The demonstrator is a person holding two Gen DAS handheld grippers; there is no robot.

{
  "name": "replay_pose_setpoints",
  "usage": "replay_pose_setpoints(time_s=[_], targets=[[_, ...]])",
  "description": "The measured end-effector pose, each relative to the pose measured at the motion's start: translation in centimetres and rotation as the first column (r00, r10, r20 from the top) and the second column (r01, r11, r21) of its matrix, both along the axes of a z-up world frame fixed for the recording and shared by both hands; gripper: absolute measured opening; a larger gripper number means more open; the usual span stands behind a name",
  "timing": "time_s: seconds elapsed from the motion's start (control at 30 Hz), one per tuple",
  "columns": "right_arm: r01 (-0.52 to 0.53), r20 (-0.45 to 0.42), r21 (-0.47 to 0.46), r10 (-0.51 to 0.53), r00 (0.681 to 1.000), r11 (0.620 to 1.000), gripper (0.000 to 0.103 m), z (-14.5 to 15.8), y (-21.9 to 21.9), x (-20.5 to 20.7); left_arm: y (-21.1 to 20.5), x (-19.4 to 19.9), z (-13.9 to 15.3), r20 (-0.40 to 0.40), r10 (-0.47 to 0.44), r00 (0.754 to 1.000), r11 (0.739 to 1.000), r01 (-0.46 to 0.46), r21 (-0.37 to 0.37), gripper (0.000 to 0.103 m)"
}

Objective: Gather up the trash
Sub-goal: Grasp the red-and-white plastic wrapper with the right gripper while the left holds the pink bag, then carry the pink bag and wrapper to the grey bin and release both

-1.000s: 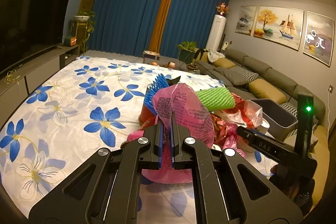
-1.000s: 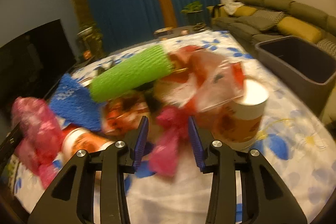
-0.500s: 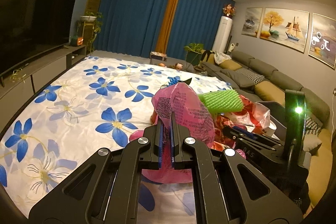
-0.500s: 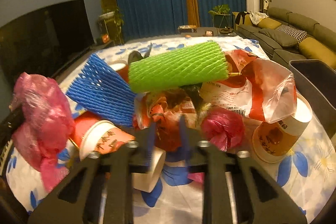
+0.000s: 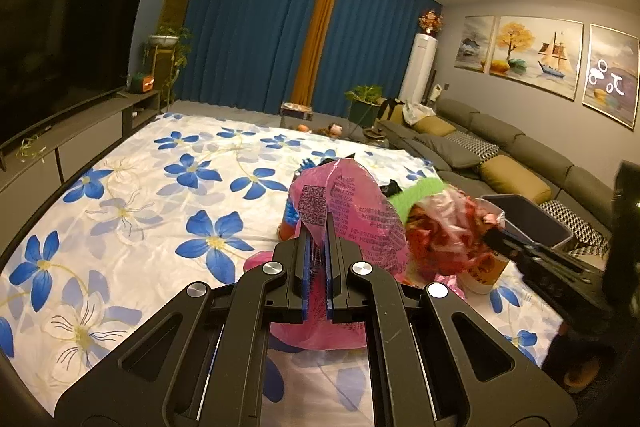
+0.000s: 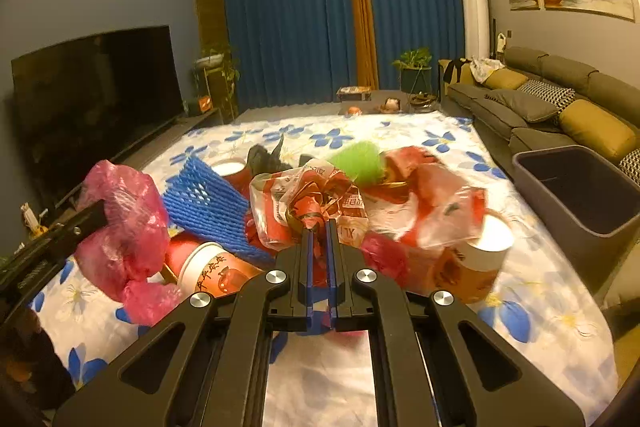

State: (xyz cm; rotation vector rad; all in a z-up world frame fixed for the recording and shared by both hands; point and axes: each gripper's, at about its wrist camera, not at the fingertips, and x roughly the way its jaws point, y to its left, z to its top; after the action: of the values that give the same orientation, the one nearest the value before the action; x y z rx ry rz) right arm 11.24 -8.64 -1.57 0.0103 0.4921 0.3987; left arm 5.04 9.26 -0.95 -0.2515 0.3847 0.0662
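Right gripper (image 6: 319, 227): jaws together, clamped on a crumpled red-and-white wrapper (image 6: 316, 199) at the near edge of the trash pile. A clear plastic bag with red print (image 6: 436, 203) seems bunched in with it and trails off to the right; I cannot tell whether the two are one piece.

Left gripper (image 5: 319, 227): jaws together, pinching a fold of a pink plastic bag (image 5: 348, 211) with a printed label, held up just left of the pile.

Around the right-hand grip: blue foam netting (image 6: 204, 199) to the left, green foam netting (image 6: 356, 163) behind, a red paper cup (image 6: 212, 271) lying on its side at the near left, an upright paper cup (image 6: 480, 259) at the near right. A second pink bag (image 6: 380, 251) sits between the wrapper and that cup. All of it rests on a white sheet with blue flowers (image 5: 140, 211).

The grey bin (image 6: 580, 187) stands off the sheet's right edge, in front of the sofa (image 6: 560, 99), open-topped and apparently empty.

Step in hand, as I judge it: pick-up. Both hands hold trash; nothing is yet in the bin.

Next move calls for lifting the wrapper clear without dragging the upright cup over, then carrying it right, over the bin's rim, before letting go. The trailing plastic could snag neighbouring pieces. The pink bag in the left hand needs the same trip.
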Motion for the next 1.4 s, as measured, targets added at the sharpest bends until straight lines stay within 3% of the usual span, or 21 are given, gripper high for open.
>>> replay_pose_setpoints(time_s=[0.47,0.97,1.2,1.4], targets=[[0.062,0.074,0.057,-0.066,0.995,0.996,0.006,1.9,-4.1,-2.7,-2.2,0.5,0.9,0.014,-0.070,0.997,0.998,0.070,-0.001,0.005],[0.171,0.141,0.093,-0.183,0.973,0.981,0.006,3.6,-9.2,-3.0,-8.2,3.6,3.4,0.065,-0.187,0.980,0.980,0.182,0.074,0.005],[0.266,0.185,0.106,-0.282,0.941,0.958,0.006,4.5,-13.0,-2.5,-12.4,6.3,4.5,0.077,-0.260,0.962,0.963,0.253,0.093,0.005],[0.382,0.210,0.121,-0.400,0.892,0.916,0.006,4.8,-17.7,-1.8,-17.5,9.4,5.9,0.102,-0.343,0.934,0.938,0.335,0.087,0.005]])
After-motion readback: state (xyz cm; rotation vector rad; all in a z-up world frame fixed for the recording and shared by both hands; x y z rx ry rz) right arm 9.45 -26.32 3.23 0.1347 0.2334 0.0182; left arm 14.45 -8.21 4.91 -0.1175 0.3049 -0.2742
